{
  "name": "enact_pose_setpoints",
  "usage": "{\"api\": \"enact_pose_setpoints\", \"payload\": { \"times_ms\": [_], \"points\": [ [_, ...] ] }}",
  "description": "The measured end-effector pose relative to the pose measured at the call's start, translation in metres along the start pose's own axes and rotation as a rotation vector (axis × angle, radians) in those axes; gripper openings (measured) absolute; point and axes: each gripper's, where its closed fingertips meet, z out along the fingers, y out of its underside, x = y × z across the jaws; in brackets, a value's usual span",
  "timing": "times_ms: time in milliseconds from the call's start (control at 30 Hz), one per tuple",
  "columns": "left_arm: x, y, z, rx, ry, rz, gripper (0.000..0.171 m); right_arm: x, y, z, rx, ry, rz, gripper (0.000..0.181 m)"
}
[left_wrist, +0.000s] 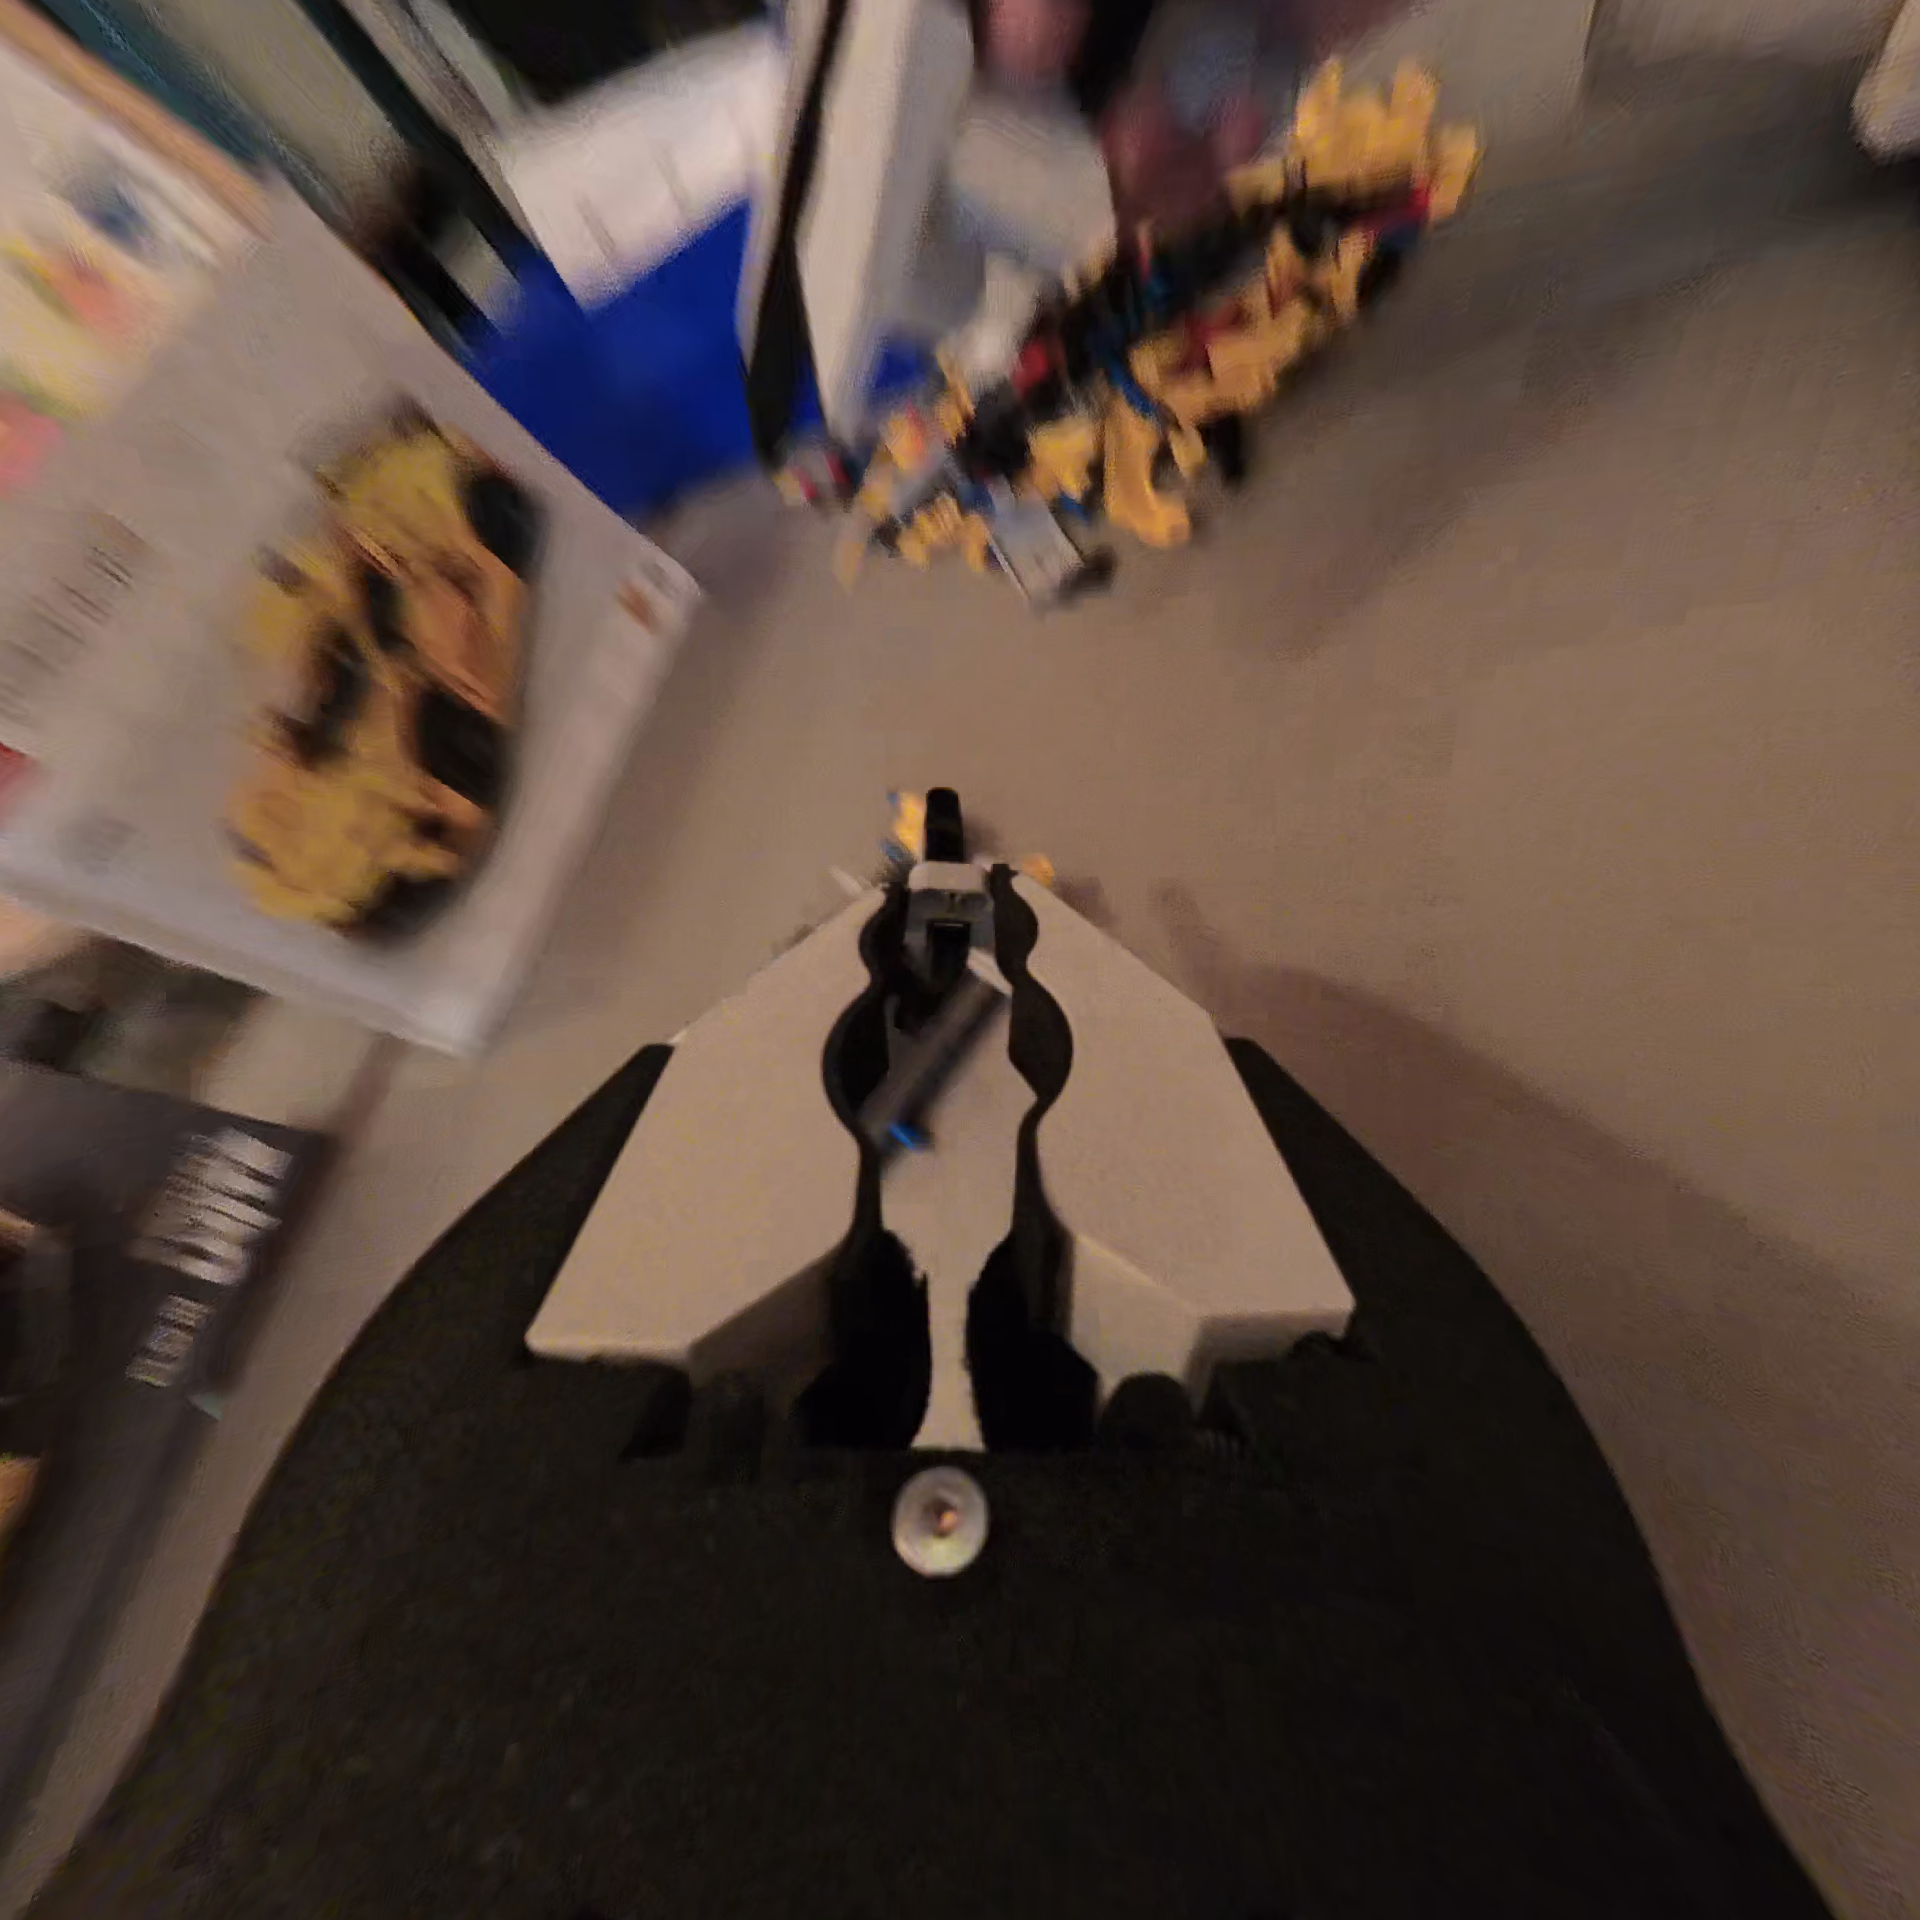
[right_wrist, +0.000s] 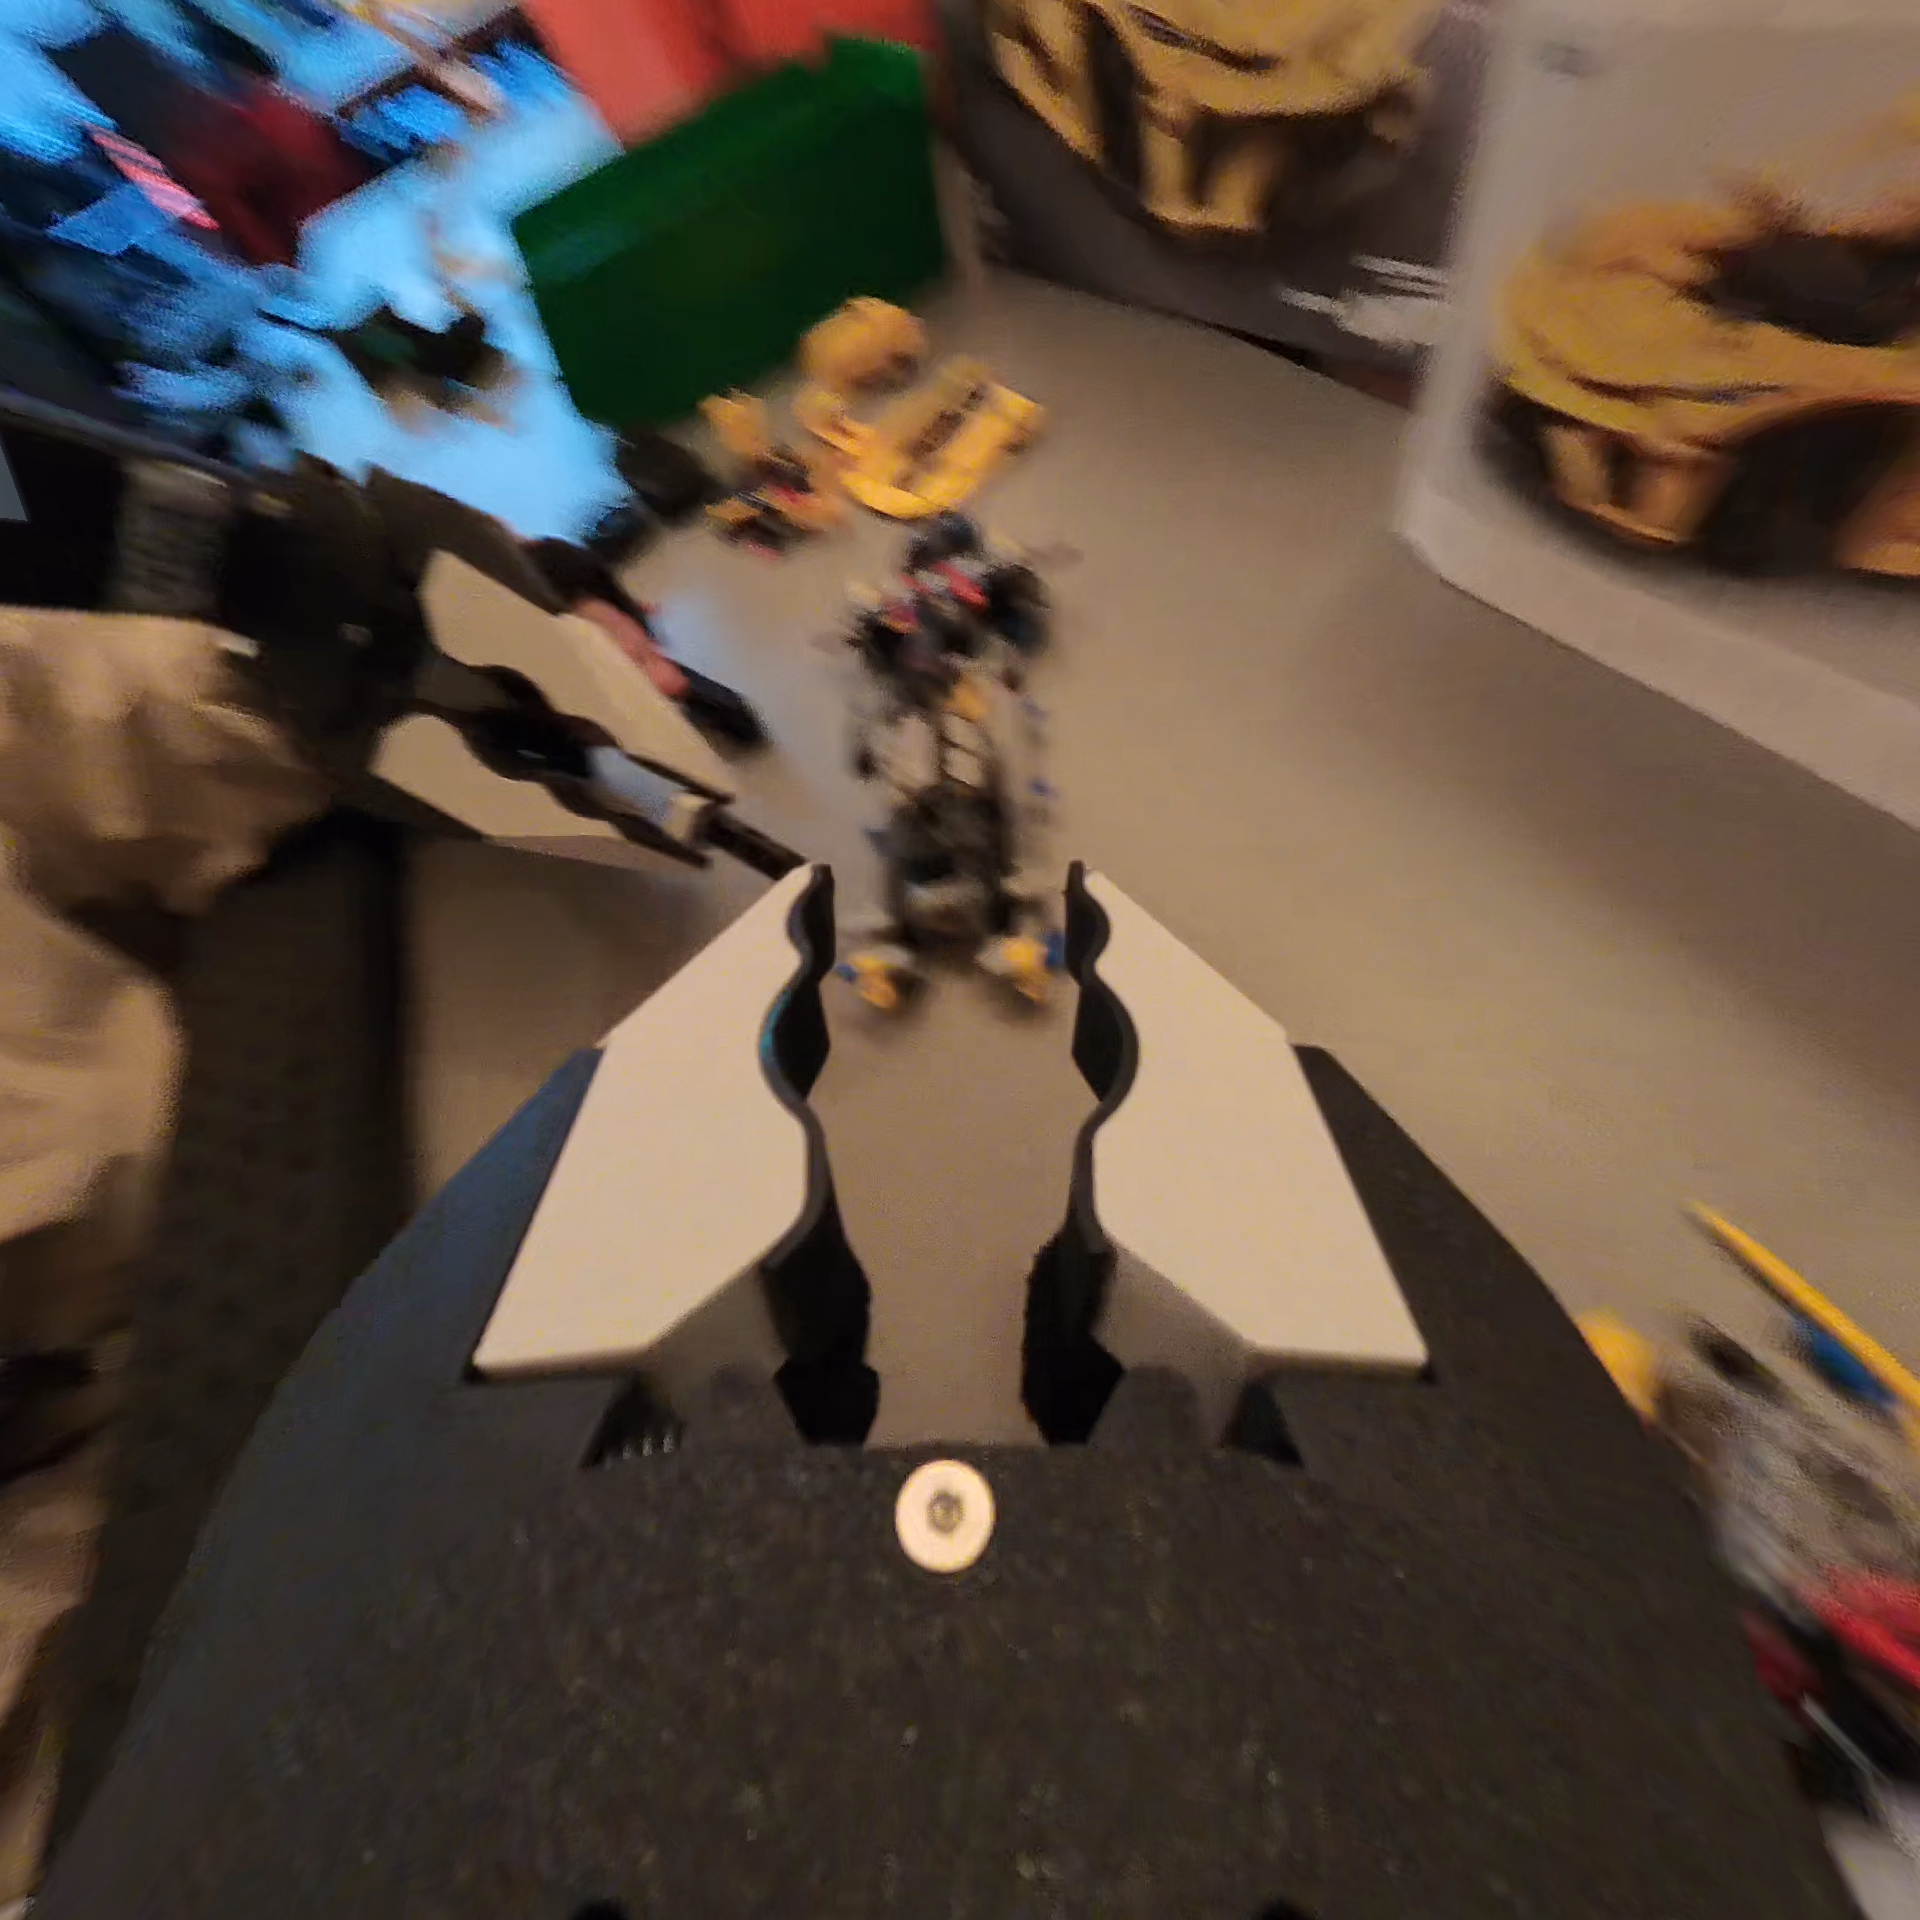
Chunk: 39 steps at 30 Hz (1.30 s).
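Observation:
My left gripper (left_wrist: 943, 896) is shut on a small grey building piece (left_wrist: 940, 904) with a black pin at its front and a dark grey rod (left_wrist: 928, 1060) running back between the jaws. It hangs over the grey table. A blurred yellow and black brick model (left_wrist: 1164, 395) lies ahead of it. My right gripper (right_wrist: 948, 888) is open and empty, jaws well apart, just above the table. A dark brick frame with yellow and blue bits (right_wrist: 951, 800) stands right in front of its tips. The left gripper (right_wrist: 717, 821) shows at the left of that view, holding the same small piece.
A white booklet with a yellow vehicle picture (left_wrist: 343, 665) lies left; it also shows at the right in the right wrist view (right_wrist: 1704, 395). A green box (right_wrist: 727, 229) and yellow parts (right_wrist: 904, 426) sit farther back. Loose parts (right_wrist: 1787, 1455) lie at right. A blue box (left_wrist: 623, 343) stands behind.

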Motion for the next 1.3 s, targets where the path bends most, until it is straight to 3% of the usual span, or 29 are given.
{"api": "enact_pose_setpoints", "payload": {
  "times_ms": [100, 300, 400, 433, 667, 900, 1000, 1133, 1300],
  "points": [
    [-0.012, -0.017, -0.011, 0.084, -0.098, 0.08, 0.016, -0.042, -0.015, 0.026, 0.066, -0.235, 0.082, 0.042],
    [-0.017, -0.046, -0.029, 0.275, -0.139, 0.097, 0.016, -0.088, -0.011, 0.054, 0.028, -0.462, 0.134, 0.04],
    [-0.018, -0.054, -0.037, 0.343, -0.123, 0.071, 0.016, -0.107, -0.026, 0.044, 0.103, -0.633, 0.198, 0.012],
    [-0.02, -0.055, -0.038, 0.355, -0.127, 0.066, 0.017, -0.106, -0.03, 0.044, 0.123, -0.639, 0.208, 0.01],
    [-0.03, -0.049, -0.038, 0.31, -0.178, 0.088, 0.017, -0.098, -0.035, 0.052, 0.139, -0.479, 0.124, 0.007],
    [-0.035, -0.04, -0.033, 0.213, -0.248, 0.115, 0.015, -0.089, -0.034, 0.059, 0.121, -0.443, 0.267, 0.006],
    [-0.038, -0.043, -0.032, 0.243, -0.256, 0.099, 0.016, -0.089, -0.039, 0.056, 0.139, -0.293, 0.017, 0.006],
    [-0.044, -0.038, -0.027, 0.248, -0.21, -0.14, 0.015, -0.077, -0.04, 0.058, 0.103, 0.073, -0.457, 0.006],
    [-0.051, -0.037, -0.029, 0.297, -0.115, -0.44, 0.015, -0.071, -0.046, 0.058, 0.126, 0.226, -0.59, 0.006]
  ]
}}
